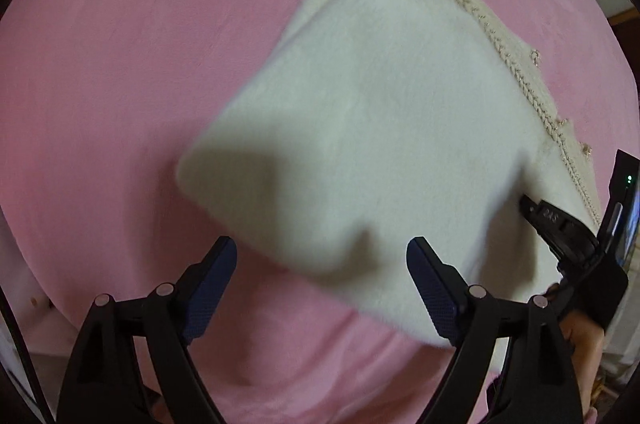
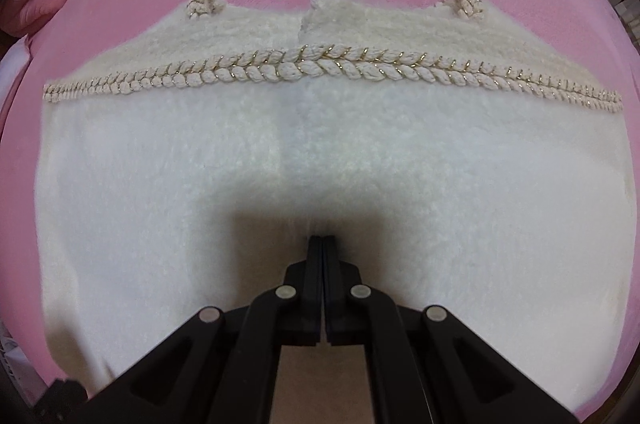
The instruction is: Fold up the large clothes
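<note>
Cream fleece garment (image 1: pixel 360 127) looks soft, bulky; right gripper (image 2: pixel 322 240) pinches its near edge, opposite the braid trim (image 2: pixel 320 65); left gripper (image 1: pixel 320 264) gapes empty.

A pink bed cover (image 1: pixel 120 83) lies bare from nine to twelve o'clock of the left wrist view, giving a claw open passage. A folded cream garment (image 1: pixel 380 123) fills the middle and three o'clock side. The left claw (image 1: pixel 322 260) stands spread above the garment's near corner. At four o'clock the right claw (image 1: pixel 532 209), pressed into the cloth, blocks that edge. In the right wrist view a braided trim (image 2: pixel 320 63) ridges the garment; bare cover lies beyond at twelve o'clock.
</note>
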The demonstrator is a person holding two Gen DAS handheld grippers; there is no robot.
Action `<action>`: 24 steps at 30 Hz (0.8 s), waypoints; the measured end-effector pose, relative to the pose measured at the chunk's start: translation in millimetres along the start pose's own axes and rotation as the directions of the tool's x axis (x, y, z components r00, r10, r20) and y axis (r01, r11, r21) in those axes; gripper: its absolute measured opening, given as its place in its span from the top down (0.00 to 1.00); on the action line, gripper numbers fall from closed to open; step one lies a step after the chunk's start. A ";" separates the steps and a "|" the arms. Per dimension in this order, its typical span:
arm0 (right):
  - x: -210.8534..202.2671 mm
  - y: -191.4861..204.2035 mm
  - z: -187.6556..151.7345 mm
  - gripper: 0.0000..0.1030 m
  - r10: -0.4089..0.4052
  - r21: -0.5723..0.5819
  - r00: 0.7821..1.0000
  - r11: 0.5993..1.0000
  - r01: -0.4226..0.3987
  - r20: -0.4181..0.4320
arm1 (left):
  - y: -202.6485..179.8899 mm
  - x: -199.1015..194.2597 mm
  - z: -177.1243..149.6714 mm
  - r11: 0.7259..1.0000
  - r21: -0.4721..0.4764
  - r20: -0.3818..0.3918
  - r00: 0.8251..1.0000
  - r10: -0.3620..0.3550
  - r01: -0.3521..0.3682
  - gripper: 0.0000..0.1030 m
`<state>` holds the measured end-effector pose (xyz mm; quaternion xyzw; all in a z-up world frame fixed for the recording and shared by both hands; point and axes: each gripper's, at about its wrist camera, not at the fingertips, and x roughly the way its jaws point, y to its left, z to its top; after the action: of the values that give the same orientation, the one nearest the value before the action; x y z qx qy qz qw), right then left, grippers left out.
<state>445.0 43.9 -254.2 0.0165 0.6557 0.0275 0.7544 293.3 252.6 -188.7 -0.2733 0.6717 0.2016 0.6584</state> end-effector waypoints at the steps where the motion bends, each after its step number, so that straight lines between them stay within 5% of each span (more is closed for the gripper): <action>1: -1.0 -1.4 -1.8 1.00 0.000 -0.006 1.000 1.000 0.000 0.005 | 4.1 1.8 -3.7 1.000 -0.012 -0.016 1.000 -0.008 0.008 0.17; 9: -5.2 -16.3 -13.7 1.00 0.050 0.036 0.998 0.998 -0.051 0.031 | 36.7 17.6 -8.3 0.998 -0.063 -0.041 0.999 -0.010 0.007 0.17; 15: -7.3 -22.5 -19.2 1.00 0.033 0.087 0.998 0.995 -0.038 0.062 | 67.9 41.1 1.5 0.988 -0.129 -0.072 0.993 -0.094 0.084 0.17; 24: -3.4 -59.2 -20.4 1.00 0.180 0.210 0.982 0.960 -0.188 0.056 | 66.6 48.1 25.7 0.987 -0.040 -0.064 0.985 -0.161 0.158 0.16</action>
<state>425.5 -15.6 -257.3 0.1590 0.6367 0.0265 0.7540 271.8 315.2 -243.8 -0.3442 0.6658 0.1507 0.6447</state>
